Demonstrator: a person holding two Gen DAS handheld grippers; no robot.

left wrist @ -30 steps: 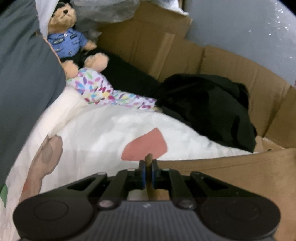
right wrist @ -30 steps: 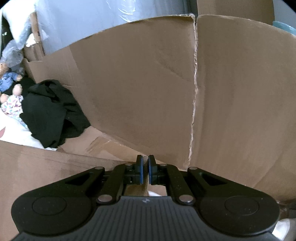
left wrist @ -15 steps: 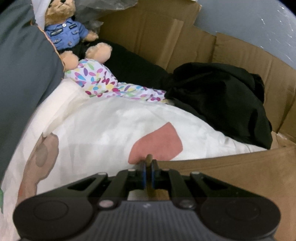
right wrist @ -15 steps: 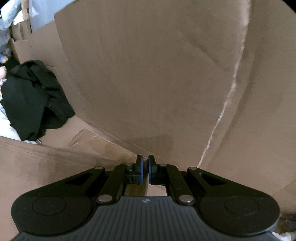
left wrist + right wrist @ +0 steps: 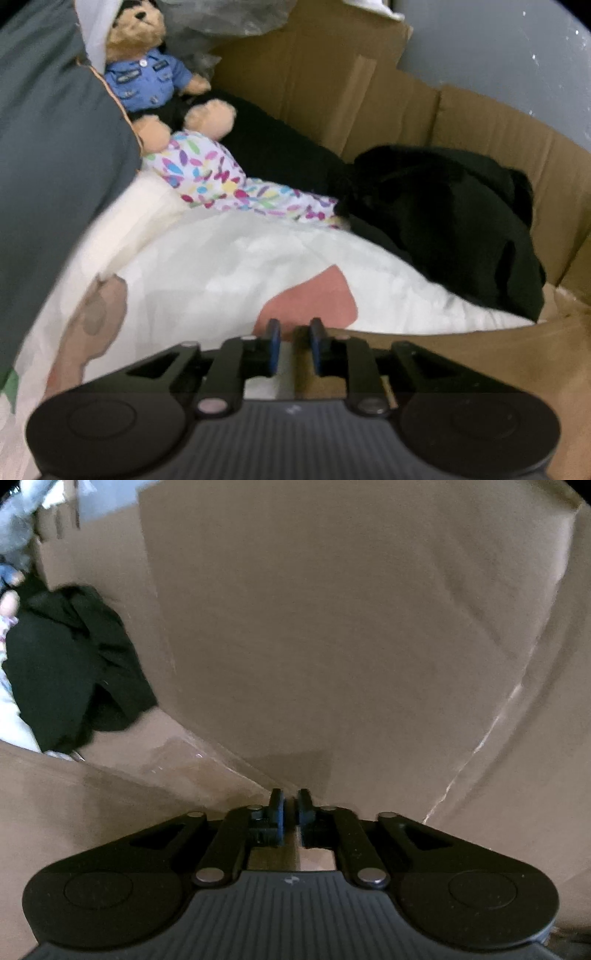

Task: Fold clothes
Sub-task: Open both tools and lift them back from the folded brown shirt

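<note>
both grippers' jaws newly parted, opening; one teddy bear (image 5: 147, 70)

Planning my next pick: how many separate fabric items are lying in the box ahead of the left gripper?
3 visible: a white printed piece nearest, a floral-print garment beyond it by the teddy bear, and a black garment at right. More may lie hidden underneath.

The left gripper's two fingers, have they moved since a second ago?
Yes. The left gripper was pinched on the cardboard edge; now its jaws are opening, with that edge loose between them.
</note>
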